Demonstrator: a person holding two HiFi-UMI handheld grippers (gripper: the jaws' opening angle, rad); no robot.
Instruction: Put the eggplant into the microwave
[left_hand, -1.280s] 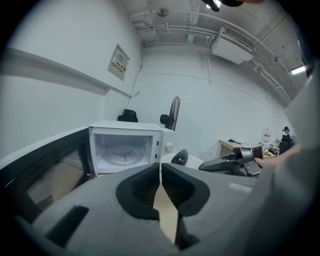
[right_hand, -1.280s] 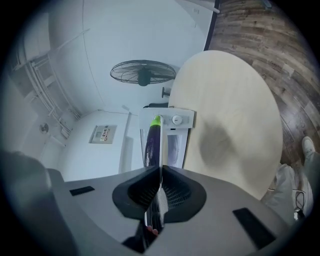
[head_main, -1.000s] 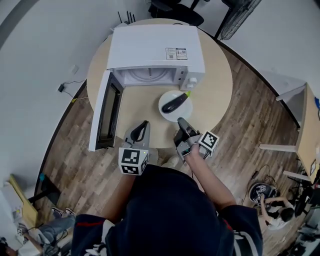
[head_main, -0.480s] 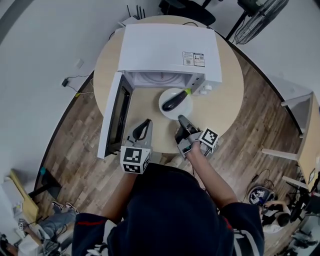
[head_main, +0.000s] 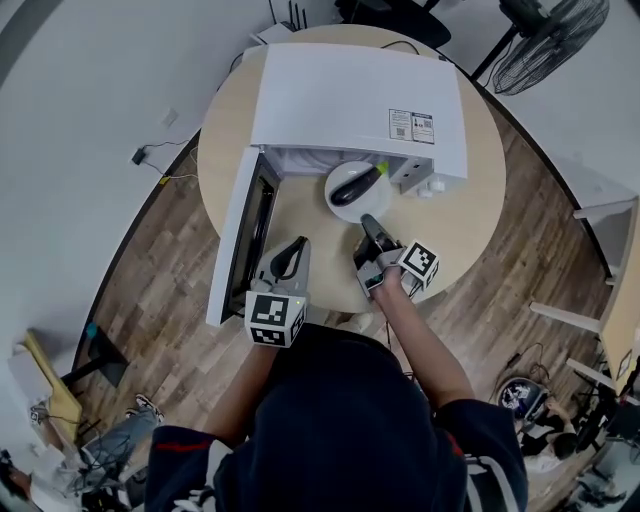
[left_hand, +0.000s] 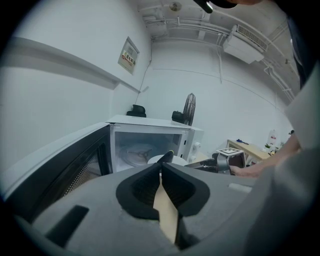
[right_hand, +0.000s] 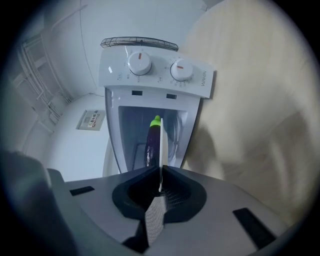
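A dark purple eggplant (head_main: 356, 185) with a green stem lies on a white plate (head_main: 338, 204) at the mouth of the open white microwave (head_main: 350, 95). My right gripper (head_main: 367, 222) is shut on the plate's near rim. In the right gripper view the plate (right_hand: 161, 150) shows edge-on between the jaws, the eggplant (right_hand: 151, 145) lies against it, and the microwave's cavity (right_hand: 132, 125) is just ahead. My left gripper (head_main: 297, 246) is shut and empty, beside the swung-open door (head_main: 246, 235). In the left gripper view the left gripper (left_hand: 161, 167) faces the cavity (left_hand: 140, 150).
The microwave stands on a round wooden table (head_main: 470, 215). Its two control knobs (right_hand: 160, 67) are on the right side of its front. A floor fan (head_main: 550, 35) stands beyond the table at the upper right, and another table's edge (head_main: 622, 290) shows at the far right.
The right gripper has carried the plate with the eggplant forward, up to the microwave's opening. The left gripper has also moved forward along the open door.
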